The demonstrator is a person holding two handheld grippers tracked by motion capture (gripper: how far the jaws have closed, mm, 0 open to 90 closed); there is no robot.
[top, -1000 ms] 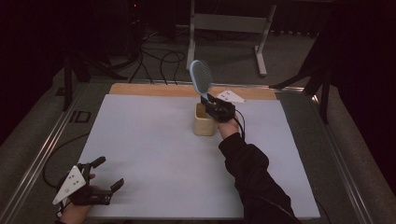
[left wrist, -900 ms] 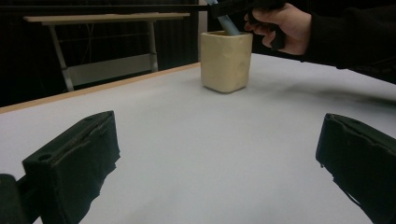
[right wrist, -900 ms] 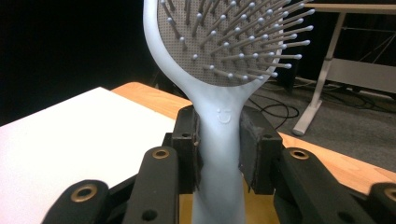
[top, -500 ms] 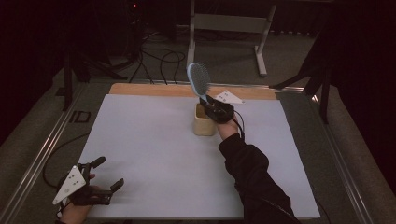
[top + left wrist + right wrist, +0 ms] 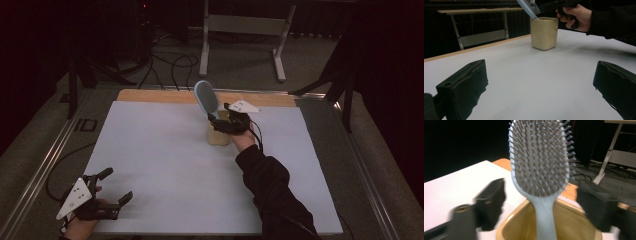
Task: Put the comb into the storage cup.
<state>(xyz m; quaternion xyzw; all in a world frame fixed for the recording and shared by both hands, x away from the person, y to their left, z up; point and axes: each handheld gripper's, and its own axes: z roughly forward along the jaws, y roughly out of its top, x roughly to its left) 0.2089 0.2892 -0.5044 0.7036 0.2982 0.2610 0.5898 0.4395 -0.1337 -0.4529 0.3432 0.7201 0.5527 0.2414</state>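
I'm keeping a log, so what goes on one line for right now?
brush: handle down in cup | right tongs: open, jaws either side of handle | left tongs: open, near table corner

One hairbrush (image 5: 205,98) stands in one tan cup (image 5: 219,135) on the worktop (image 5: 165,160). Two tools: the left tool (image 5: 116,186) and the right tool (image 5: 223,116).

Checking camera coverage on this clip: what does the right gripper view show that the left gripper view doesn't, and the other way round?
Right gripper view: the hairbrush's bristle face close up and the inside of the cup, with its own jaws apart either side of the handle. Left gripper view: the cup's outside wall, the hand holding the right tool beside it, and the left tool's jaws wide apart over bare table. Both show brush standing in cup.
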